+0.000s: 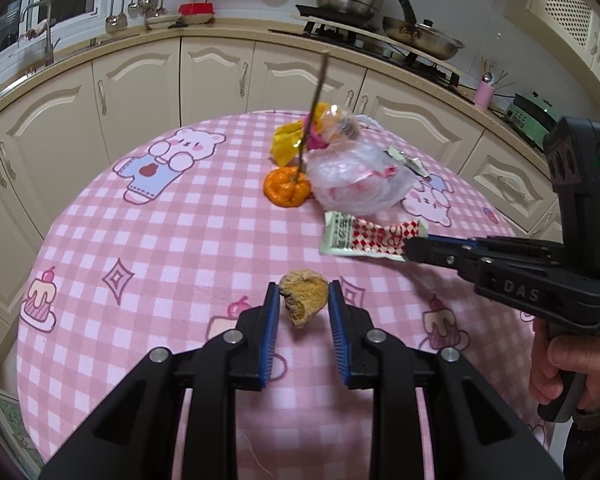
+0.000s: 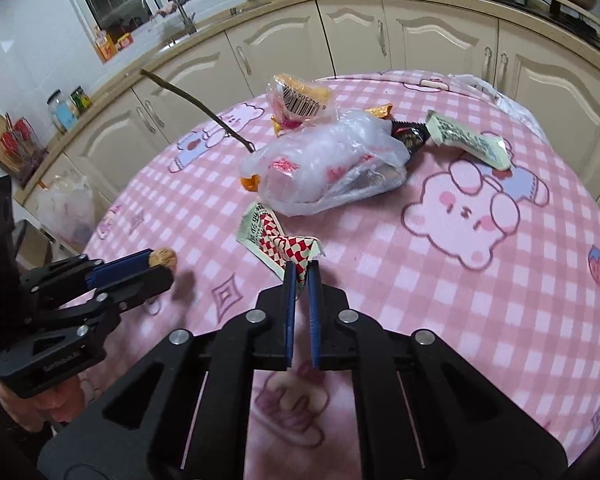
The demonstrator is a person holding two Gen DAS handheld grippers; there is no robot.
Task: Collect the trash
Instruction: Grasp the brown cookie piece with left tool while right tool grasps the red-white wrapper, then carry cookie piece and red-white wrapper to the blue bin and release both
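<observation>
On the pink checked worktop [image 1: 148, 240], near its front edge, two pieces of rubbish were already in the jaws. The left gripper [image 1: 304, 300] was clenched on a brown dried husk [image 1: 303, 295], a crinkled, hollow-looking scrap that seemed light and brittle; I judged a gentle squeeze across its widest part was right, since a harder one would likely crumble it. The right gripper [image 2: 302, 276] had its jaws pinched tight on one end of a red-and-white checked wrapper [image 2: 284, 246], thin, limp film that weighed almost nothing and would probably droop and flutter when carried. A hold on a creased end, as here, looked sound enough, though slick film can slide out.

Farther off, near the middle of the worktop, lay the rest: a crumpled clear plastic bag [image 1: 356, 178], an orange peel [image 1: 287, 191] with a thin stick [image 1: 312, 116] standing out of it, and a yellow wrapper [image 1: 288, 140] behind.

Both grippers pointed steeply down and forward over the cloth, the right one reaching in from the right side with a hand [image 1: 576, 372] wrapped round its handle.
</observation>
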